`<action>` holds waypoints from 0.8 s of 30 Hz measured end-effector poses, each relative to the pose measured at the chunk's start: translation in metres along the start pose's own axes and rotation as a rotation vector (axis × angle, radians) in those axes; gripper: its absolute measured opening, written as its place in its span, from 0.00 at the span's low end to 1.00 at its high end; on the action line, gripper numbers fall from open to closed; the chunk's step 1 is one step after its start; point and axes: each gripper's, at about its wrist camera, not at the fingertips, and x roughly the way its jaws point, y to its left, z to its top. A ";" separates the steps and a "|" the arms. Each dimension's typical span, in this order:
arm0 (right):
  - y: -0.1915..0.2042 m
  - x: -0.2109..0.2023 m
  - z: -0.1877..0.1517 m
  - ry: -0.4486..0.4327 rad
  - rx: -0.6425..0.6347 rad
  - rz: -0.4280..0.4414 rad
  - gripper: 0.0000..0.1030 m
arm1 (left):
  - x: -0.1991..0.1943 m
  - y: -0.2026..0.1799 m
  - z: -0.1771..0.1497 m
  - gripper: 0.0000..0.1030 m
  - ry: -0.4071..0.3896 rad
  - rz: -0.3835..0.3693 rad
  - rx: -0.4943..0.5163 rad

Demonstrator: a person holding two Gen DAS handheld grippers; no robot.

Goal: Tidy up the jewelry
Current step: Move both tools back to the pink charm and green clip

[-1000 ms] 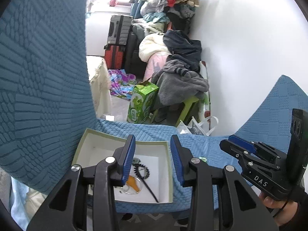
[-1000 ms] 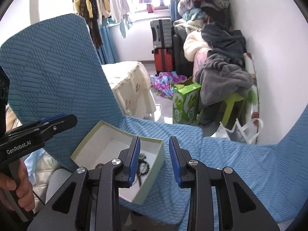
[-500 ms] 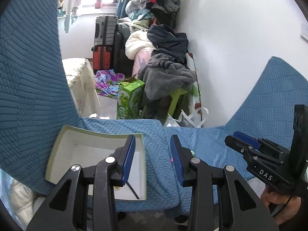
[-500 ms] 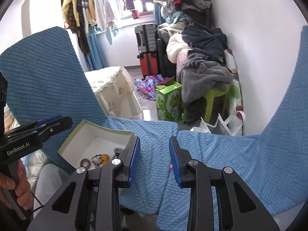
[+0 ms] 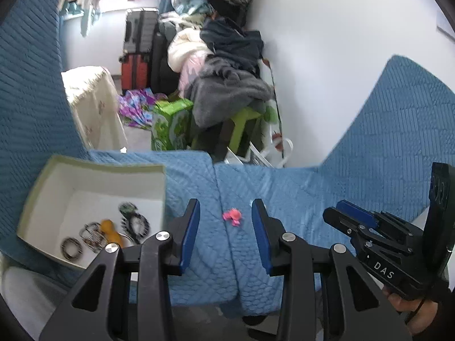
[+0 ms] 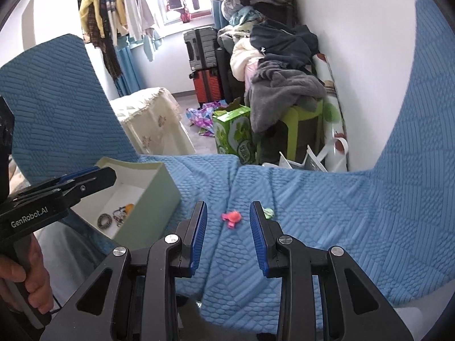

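Looking along our left gripper (image 5: pixel 226 218), we see its two blue-padded fingers (image 5: pixel 190 236) spread apart and holding nothing. A small pink trinket (image 5: pixel 232 216) lies on the blue quilted cover (image 5: pixel 284 187) straight ahead, framed between the fingertips but beyond them, not touched. Off to the gripper's left sits an open pale box (image 5: pixel 93 167) with a few pieces in it: dark rings (image 5: pixel 71 246), an orange piece (image 5: pixel 111 231) and a black beaded loop (image 5: pixel 136 223). To the right, our other gripper (image 5: pixel 345 217) points inward; from here we cannot tell how wide its fingers stand.

Turning to the right gripper (image 6: pixel 228 217), we find its fingers (image 6: pixel 198 228) also spread and empty. The pink trinket (image 6: pixel 231 218) lies between the tips, a little ahead. A small green piece (image 6: pixel 268 212) peeks out just beyond the right-hand finger. The box (image 6: pixel 148 190) stands ahead to the left, jewelry (image 6: pixel 115 216) on its white floor. Our left gripper (image 6: pixel 93 177) reaches across in front of the box, gripped by our hand (image 6: pixel 31 272).
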 end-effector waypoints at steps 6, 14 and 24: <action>-0.022 0.006 -0.022 0.006 0.030 -0.025 0.28 | 0.020 -0.011 -0.015 0.37 0.051 0.013 0.017; -0.047 0.032 -0.032 0.015 0.083 -0.022 0.28 | 0.055 -0.014 -0.023 0.37 0.116 0.041 -0.011; -0.059 0.081 -0.034 0.083 0.084 0.050 0.28 | 0.105 -0.013 -0.029 0.46 0.190 0.050 0.012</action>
